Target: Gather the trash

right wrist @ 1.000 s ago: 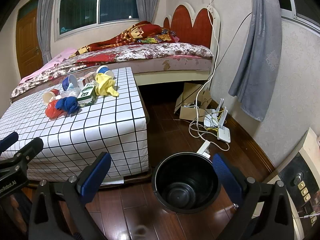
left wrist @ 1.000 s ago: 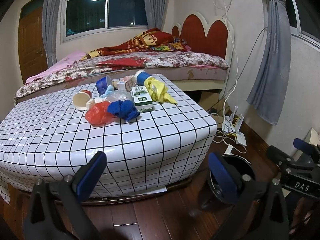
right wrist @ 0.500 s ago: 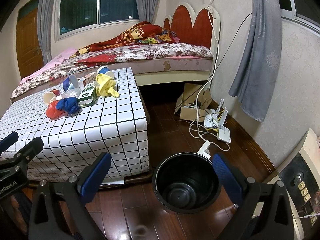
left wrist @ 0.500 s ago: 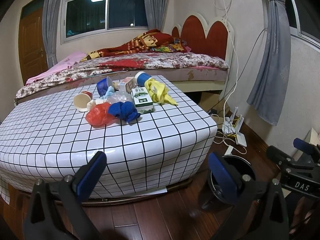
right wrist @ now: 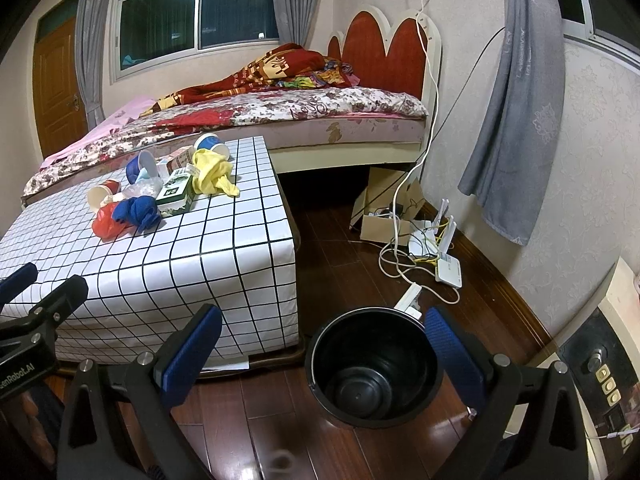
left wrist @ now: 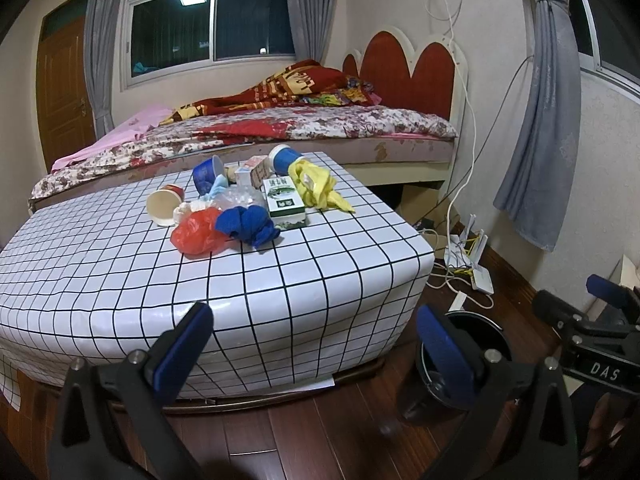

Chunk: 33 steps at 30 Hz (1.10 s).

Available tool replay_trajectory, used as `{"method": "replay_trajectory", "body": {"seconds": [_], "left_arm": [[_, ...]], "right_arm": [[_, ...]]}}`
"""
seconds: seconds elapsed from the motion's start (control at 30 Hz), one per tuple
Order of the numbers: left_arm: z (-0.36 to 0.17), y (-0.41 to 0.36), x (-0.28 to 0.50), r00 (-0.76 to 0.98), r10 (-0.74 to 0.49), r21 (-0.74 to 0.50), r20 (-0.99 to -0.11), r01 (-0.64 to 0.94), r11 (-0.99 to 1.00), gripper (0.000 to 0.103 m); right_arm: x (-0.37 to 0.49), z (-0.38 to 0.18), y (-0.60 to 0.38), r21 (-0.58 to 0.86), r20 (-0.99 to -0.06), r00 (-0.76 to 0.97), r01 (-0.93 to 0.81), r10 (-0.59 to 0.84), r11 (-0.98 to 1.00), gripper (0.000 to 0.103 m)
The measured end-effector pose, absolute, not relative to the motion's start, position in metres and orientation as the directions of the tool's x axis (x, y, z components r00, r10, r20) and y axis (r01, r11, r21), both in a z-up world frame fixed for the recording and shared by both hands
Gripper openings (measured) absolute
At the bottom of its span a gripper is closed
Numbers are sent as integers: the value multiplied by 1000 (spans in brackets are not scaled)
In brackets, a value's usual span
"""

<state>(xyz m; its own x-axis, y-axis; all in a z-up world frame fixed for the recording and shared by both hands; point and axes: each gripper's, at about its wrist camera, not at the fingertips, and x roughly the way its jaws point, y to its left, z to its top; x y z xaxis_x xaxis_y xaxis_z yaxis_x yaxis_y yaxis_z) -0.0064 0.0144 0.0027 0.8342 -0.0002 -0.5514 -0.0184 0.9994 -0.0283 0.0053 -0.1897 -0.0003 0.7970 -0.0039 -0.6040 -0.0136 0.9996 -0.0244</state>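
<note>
While both grippers hang low over the wooden floor, nothing has been picked up yet. The left gripper (left wrist: 308, 340) is spread wide with nothing between its blue pads, and the right gripper (right wrist: 324, 344) is likewise released and empty, its fingers framing the black bin (right wrist: 374, 364) that stands on the floor at about 6 o'clock in the right view.

All the trash sits in one heap on the checked table (left wrist: 280, 280), toward 12 o'clock from the left gripper and well apart from it: a red plastic bag (left wrist: 196, 234), a blue crumpled bag (left wrist: 248, 226), a green and white carton (left wrist: 286, 202), a yellow rag (left wrist: 316, 186), a paper cup (left wrist: 164, 206) lying on its side, a blue cup (left wrist: 206, 174) and some clear plastic (left wrist: 240, 198).

Several slips look likely. The pieces touch and overlap, so closing on one may drag a neighbour off the table edge. The thin bags are soft and could slide out of a partial pinch on the way to the bin. The cups lie on their sides and may roll when nudged. The bin sits just past the table's corner, so a release made too early would land on the floor. Loose white cables (right wrist: 404, 256) lie near the bin at about 1 o'clock from it, where a low swing could snag them.
</note>
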Motion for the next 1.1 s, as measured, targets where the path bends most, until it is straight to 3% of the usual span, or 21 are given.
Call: {"method": "replay_trajectory", "body": {"seconds": [1.1], "left_arm": [[3, 18, -3, 839, 23, -16, -544, -38, 999, 102]], "right_arm": [[6, 2, -187, -19, -605, 796, -25, 9, 1000, 102]]}}
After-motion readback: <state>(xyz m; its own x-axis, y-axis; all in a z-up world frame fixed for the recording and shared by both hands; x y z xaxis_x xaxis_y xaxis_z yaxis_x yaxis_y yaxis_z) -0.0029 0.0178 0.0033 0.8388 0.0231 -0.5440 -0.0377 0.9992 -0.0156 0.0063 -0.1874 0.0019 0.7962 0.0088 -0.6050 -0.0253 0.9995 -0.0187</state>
